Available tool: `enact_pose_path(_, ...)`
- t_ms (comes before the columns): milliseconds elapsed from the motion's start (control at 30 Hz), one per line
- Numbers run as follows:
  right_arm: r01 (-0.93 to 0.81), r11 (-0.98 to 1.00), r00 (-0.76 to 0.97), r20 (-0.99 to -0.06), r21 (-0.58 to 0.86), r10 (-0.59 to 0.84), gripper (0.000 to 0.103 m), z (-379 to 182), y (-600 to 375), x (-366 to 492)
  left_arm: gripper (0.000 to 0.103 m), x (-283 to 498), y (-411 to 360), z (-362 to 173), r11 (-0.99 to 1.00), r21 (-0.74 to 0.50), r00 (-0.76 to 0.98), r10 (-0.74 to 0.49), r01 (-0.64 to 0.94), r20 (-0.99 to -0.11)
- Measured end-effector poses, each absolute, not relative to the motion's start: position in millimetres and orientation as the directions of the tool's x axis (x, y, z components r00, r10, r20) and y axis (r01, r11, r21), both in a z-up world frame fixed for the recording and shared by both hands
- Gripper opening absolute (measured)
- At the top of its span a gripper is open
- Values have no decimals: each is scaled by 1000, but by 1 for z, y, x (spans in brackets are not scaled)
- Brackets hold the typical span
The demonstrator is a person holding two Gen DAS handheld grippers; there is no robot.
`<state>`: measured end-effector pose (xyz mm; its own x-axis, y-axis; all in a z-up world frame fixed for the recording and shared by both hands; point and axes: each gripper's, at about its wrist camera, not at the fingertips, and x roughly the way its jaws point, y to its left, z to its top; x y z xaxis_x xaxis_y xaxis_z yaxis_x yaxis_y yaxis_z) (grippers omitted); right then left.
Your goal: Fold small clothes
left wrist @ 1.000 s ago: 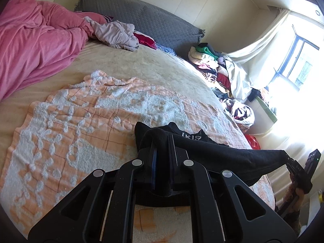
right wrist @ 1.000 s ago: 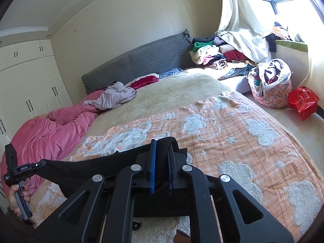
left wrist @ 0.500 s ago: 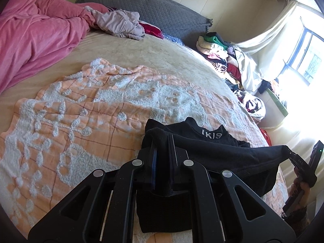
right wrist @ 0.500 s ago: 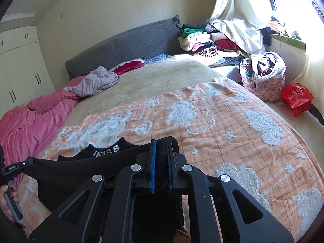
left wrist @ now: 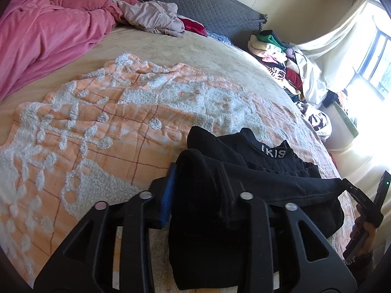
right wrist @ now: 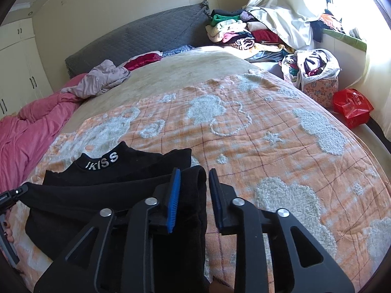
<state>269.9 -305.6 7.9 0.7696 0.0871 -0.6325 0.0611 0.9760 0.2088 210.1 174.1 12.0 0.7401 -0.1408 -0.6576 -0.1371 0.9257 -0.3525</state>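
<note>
A black garment (left wrist: 268,171) with a white "IKISS" waistband (right wrist: 102,162) lies folded double on the orange and white blanket (left wrist: 97,146). My left gripper (left wrist: 198,185) is at the fold's left corner. Its jaws are opening, with the black cloth loose between them and draped over one finger. My right gripper (right wrist: 194,190) is at the fold's right corner. Its jaws are opening too. The cloth leans on the left blue pad (right wrist: 174,195), and a gap shows beside the other pad. Each view catches the opposite gripper at its edge, held by a hand (left wrist: 364,229).
A pink duvet (left wrist: 36,36) is heaped at the bed's left, with a lilac garment (left wrist: 151,17) by the grey headboard cushion (left wrist: 207,7). Stacked clothes (right wrist: 234,31), a full laundry bag (right wrist: 310,73) and a red bag (right wrist: 352,107) are to the right of the bed.
Both grippers sank toward the bed with the stretched garment, laying it onto the blanket. Their jaws, shut on the cloth before, now stand apart.
</note>
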Motion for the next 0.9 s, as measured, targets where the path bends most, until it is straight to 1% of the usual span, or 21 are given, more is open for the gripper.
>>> enact_pose_path(33, 69, 974, 780, -621, 216, 82, 46, 10, -308, 267, 40, 205, 175, 19, 928, -346, 756, -126, -140, -642)
enact_pose_path(100, 76, 977, 792, -607, 198, 61, 46, 15, -309, 261, 40, 197, 174, 32, 942, -300, 779, -75, -149, -622)
enact_pose_path(133, 72, 979, 798, -600, 189, 57, 46, 19, -308, 258, 40, 195, 172, 37, 947, -288, 781, -69, -145, -620)
enact_pose_path(233, 17, 988, 815, -575, 153, 75, 46, 28, -296, 246, 40, 190, 156, 48, 963, -255, 780, -90, -92, -620)
enact_pose_path(300, -41, 994, 821, -564, 105, 93, 46, 32, -280, 239, 40, 187, 136, 51, 976, -213, 776, -105, -38, -622)
enact_pose_path(367, -102, 994, 821, -560, 45, 109, 46, 33, -261, 233, 40, 186, 119, 49, 979, -205, 769, -133, 2, -625)
enact_pose_path(500, -200, 980, 785, -596, 14, 169, 46, 25, -235, 230, 40, 189, 93, 34, 972, -225, 726, -199, 63, -659)
enact_pose_path(567, -229, 973, 766, -616, 8, 185, 46, 20, -228, 229, 39, 190, 84, 26, 974, -214, 708, -206, 79, -676)
enact_pose_path(667, -271, 963, 740, -643, -17, 197, 46, 13, -217, 228, 33, 192, 74, 18, 973, -204, 685, -224, 112, -693)
enact_pose_path(767, -295, 956, 712, -669, -10, 212, 46, 6, -211, 228, 31, 192, 67, 14, 972, -195, 666, -234, 134, -709)
enact_pose_path(800, -299, 954, 701, -681, -12, 211, 46, 3, -209, 228, 28, 192, 64, 12, 971, -193, 657, -239, 143, -715)
enact_pose_path(900, -309, 950, 675, -712, -37, 192, 46, -8, -203, 228, 27, 193, 57, 5, 969, -190, 640, -248, 159, -727)
